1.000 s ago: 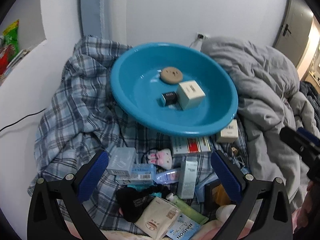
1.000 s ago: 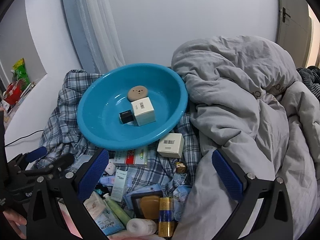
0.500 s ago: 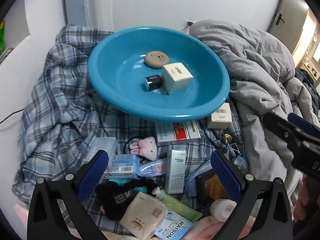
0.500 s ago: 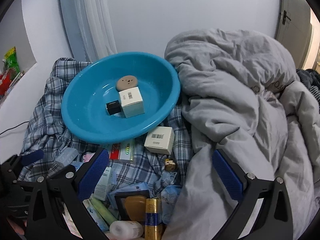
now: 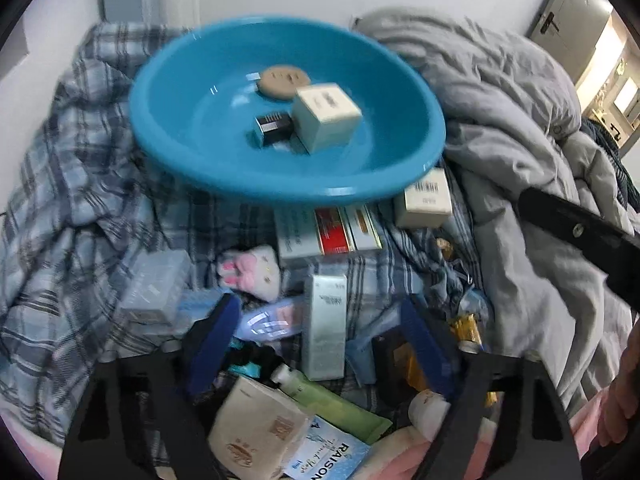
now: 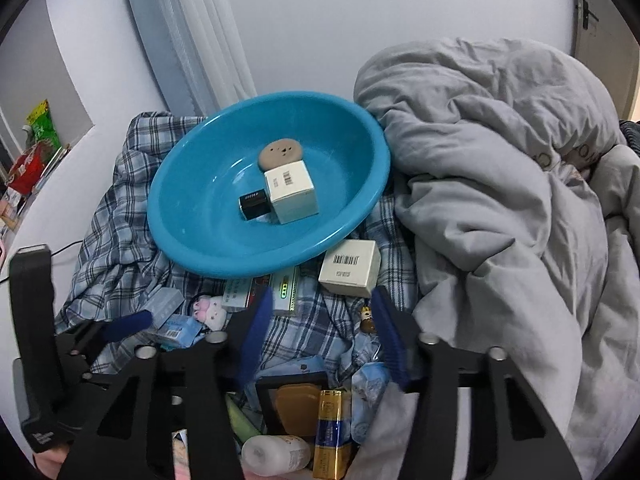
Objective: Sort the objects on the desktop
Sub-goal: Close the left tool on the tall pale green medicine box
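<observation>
- Picking step: left gripper (image 5: 320, 344), jaws closing around the tall silver-white carton (image 5: 323, 326), not yet pressing.
- Right gripper (image 6: 320, 320), jaws narrowing, empty.
- Next: clamp, carry to round blue plastic basin (image 5: 188, 148).

Your left gripper (image 5: 320, 350) and right gripper (image 6: 322, 330) look alike: black angular frames with cut-out slots, round silver screws along the top, and blue ribbed pads (image 6: 256, 328) lining the inner face of each finger.

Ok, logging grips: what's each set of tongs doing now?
Left tongs: closing, tall silver box between them, not gripped.
Right tongs: closing, holding nothing.
</observation>
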Available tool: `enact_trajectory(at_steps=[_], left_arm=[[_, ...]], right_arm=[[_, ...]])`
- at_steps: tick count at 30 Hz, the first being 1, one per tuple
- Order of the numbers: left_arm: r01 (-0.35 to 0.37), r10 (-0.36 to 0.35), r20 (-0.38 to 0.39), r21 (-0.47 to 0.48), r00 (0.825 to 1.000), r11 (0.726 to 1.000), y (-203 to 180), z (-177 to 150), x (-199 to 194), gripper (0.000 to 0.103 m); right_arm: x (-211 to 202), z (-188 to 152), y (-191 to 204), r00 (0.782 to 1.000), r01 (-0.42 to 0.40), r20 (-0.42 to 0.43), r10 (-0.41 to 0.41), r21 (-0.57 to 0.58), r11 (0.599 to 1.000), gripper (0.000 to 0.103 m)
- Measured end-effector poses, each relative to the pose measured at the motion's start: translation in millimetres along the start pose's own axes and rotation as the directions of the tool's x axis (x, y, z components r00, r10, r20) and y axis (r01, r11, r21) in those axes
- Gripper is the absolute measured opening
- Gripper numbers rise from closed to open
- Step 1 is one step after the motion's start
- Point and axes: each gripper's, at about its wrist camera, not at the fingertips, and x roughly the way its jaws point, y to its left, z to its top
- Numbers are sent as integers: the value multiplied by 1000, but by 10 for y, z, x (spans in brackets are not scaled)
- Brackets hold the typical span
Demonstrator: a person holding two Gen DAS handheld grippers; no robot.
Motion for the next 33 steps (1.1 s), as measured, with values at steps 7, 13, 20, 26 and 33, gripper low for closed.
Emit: enact_trajectory(at_steps=[7, 13, 20, 26, 33], left_arm=[[-9, 10, -78, 5, 997, 1000, -1, -74, 296, 77], [-20, 21, -146, 9, 989, 1000, -2, -145, 549, 62], [-48, 47, -156, -3, 987, 999, 33, -155, 653, 39], [-23, 18, -141, -32, 990, 999, 56, -143, 591, 30], [19, -22, -68, -44, 997, 999, 62, -71, 319, 30]], right_arm=[[19, -3, -5, 1000, -1, -8, 1, 2, 1000, 44], [11, 10, -55, 999, -43, -15, 44, 30, 999, 44], [25, 9, -143, 999, -36, -17, 37, 66, 997, 44], [51, 4, -161, 999, -35, -26, 37, 69, 997, 44], [104, -18, -97, 999, -32, -41, 34, 43, 999, 44]])
